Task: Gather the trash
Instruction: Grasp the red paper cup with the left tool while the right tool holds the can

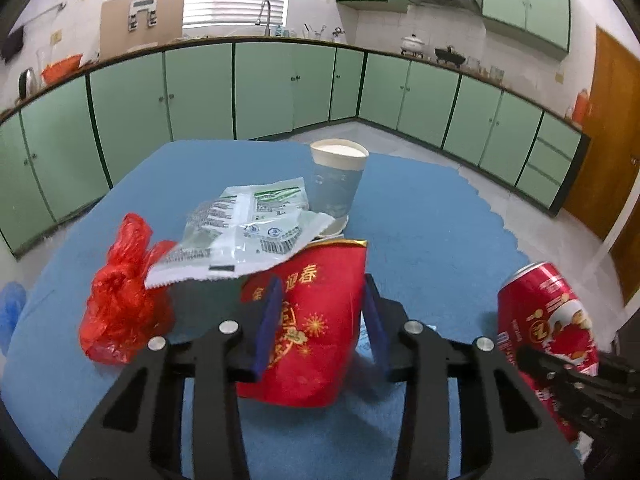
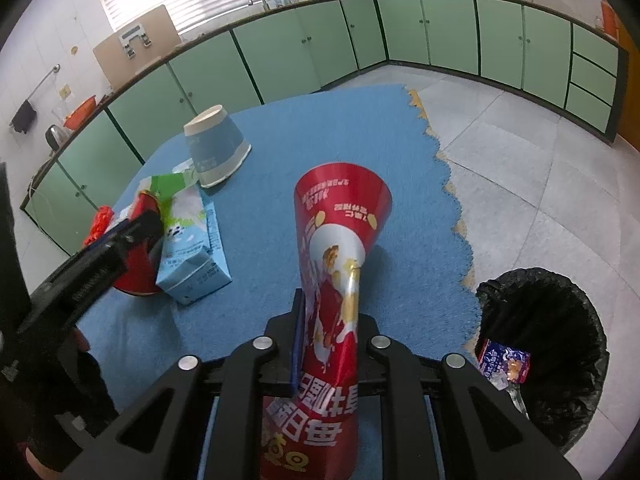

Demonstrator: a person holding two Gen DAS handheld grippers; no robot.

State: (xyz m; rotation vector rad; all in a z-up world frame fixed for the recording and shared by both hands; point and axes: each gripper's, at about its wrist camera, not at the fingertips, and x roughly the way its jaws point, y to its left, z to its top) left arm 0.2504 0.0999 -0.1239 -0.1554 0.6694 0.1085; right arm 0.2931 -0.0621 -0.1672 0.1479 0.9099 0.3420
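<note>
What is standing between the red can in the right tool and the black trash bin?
Nothing visible. The right tool holds the red can above the blue table. The trash bin stands on the floor to the right, beyond the table's edge, with its opening uncovered.

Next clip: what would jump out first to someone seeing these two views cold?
Red dominates: the right gripper is clamped on a squashed red can held above the blue table, and the left gripper straddles a red snack bag. On the floor to the right, a bin with a black liner already holds a wrapper. A paper cup stands upside down at the table's far side.
</note>
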